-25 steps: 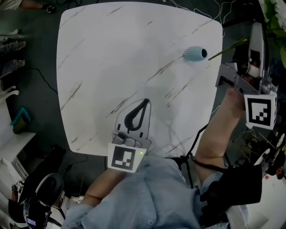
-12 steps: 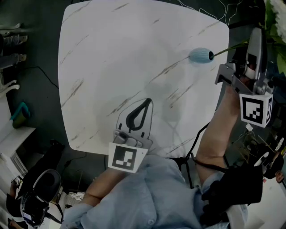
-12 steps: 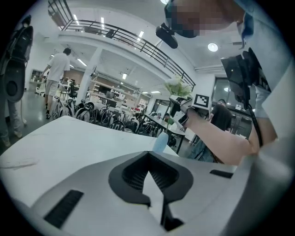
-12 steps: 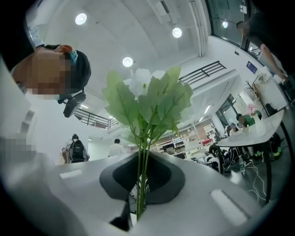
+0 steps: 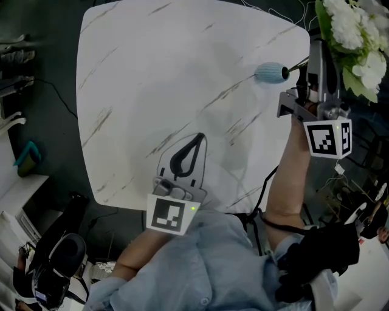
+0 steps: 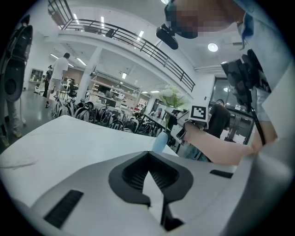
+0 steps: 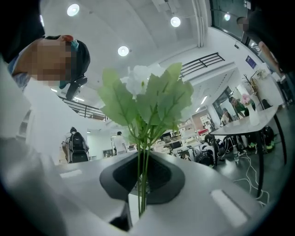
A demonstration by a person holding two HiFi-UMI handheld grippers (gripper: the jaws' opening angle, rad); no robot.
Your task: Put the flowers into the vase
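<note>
A small pale blue vase point(image 5: 270, 72) stands near the right edge of the white marble table point(image 5: 170, 73); the left gripper view shows the vase point(image 6: 160, 141) too. My right gripper point(image 5: 315, 51) hangs beside that edge, shut on the thin green stems point(image 7: 142, 184) of a bunch of white flowers point(image 5: 352, 33) with broad leaves point(image 7: 147, 92). A stem end point(image 5: 299, 64) reaches toward the vase's mouth. My left gripper point(image 5: 197, 140) rests shut and empty at the table's near edge, jaws meeting at the tip point(image 6: 150, 154).
Dark floor surrounds the table, with cables at the back point(image 5: 273, 12) and a black chair point(image 5: 61, 261) at the lower left. Green plants point(image 5: 340, 194) stand on the right. Bicycles and people fill the hall in the distance point(image 6: 60, 73).
The right gripper has sunk beside the table's right edge, bringing the white blooms into the head view and the stem end close to the vase's mouth. The left gripper has stayed put.
</note>
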